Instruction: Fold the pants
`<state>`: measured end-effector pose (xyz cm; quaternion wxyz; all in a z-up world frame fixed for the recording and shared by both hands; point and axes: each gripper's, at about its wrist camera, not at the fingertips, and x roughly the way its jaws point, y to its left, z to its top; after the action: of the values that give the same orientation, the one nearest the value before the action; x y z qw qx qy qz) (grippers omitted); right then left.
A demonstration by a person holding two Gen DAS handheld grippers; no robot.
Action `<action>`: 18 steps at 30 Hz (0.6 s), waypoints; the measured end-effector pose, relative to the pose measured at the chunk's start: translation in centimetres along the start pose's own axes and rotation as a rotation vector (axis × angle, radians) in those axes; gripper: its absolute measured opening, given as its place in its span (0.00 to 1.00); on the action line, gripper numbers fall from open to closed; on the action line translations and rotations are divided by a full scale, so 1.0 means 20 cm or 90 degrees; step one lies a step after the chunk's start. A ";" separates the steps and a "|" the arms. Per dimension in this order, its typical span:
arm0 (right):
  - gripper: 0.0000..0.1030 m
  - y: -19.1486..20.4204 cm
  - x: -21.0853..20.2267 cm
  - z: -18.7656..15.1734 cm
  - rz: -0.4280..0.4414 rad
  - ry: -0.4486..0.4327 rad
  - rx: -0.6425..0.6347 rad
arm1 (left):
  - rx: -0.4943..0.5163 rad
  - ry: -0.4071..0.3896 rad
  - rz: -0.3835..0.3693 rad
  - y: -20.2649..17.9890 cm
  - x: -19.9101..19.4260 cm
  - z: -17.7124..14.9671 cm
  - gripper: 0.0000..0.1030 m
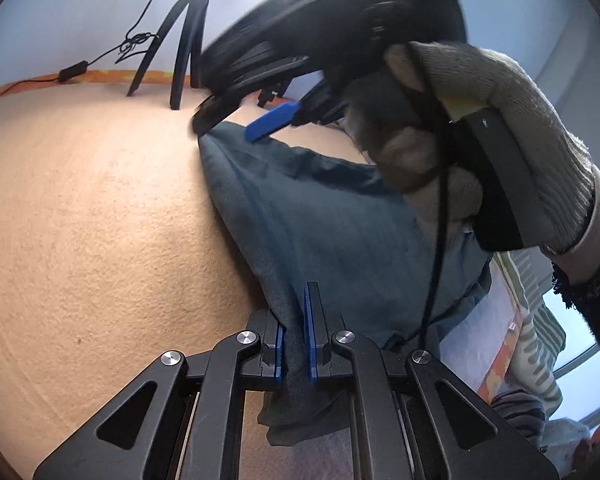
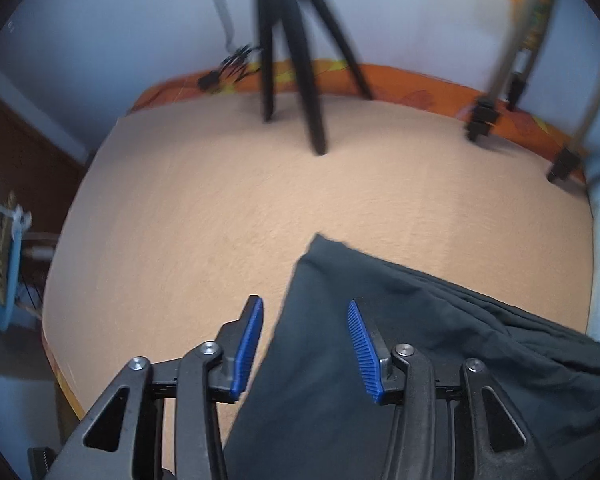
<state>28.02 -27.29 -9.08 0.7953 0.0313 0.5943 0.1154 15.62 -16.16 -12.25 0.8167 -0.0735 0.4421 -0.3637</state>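
Bare blanket point(image 2: 220, 200) left of pants point(image 2: 380, 340); tripod point(image 2: 296, 60), seemingly, blocks far edge.

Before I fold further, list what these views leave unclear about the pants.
- Far corner of the pants, left wrist view: the right gripper covers it, motion-blurred.
- Whole shape of the pants, right wrist view: cut off by the lower and right edges.
- Cloth inside the left gripper: its fingers hide it.
- Tripod, right wrist view: blurred.
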 end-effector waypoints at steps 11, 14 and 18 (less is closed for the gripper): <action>0.16 0.19 0.22 -0.01 -0.140 0.056 -0.102 | 0.043 0.008 -0.020 -0.07 0.04 0.01 0.06; 0.01 0.13 0.13 -0.04 -0.094 0.006 -0.066 | 0.025 -0.003 -0.035 -0.06 0.01 0.02 0.06; 0.00 0.00 -0.05 -0.06 0.010 -0.077 0.047 | 0.018 -0.022 -0.048 -0.06 -0.06 0.05 0.06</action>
<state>26.57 -27.73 -8.45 0.8272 0.0727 0.5486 0.0976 15.34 -16.39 -10.32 0.8108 -0.0850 0.4195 -0.3993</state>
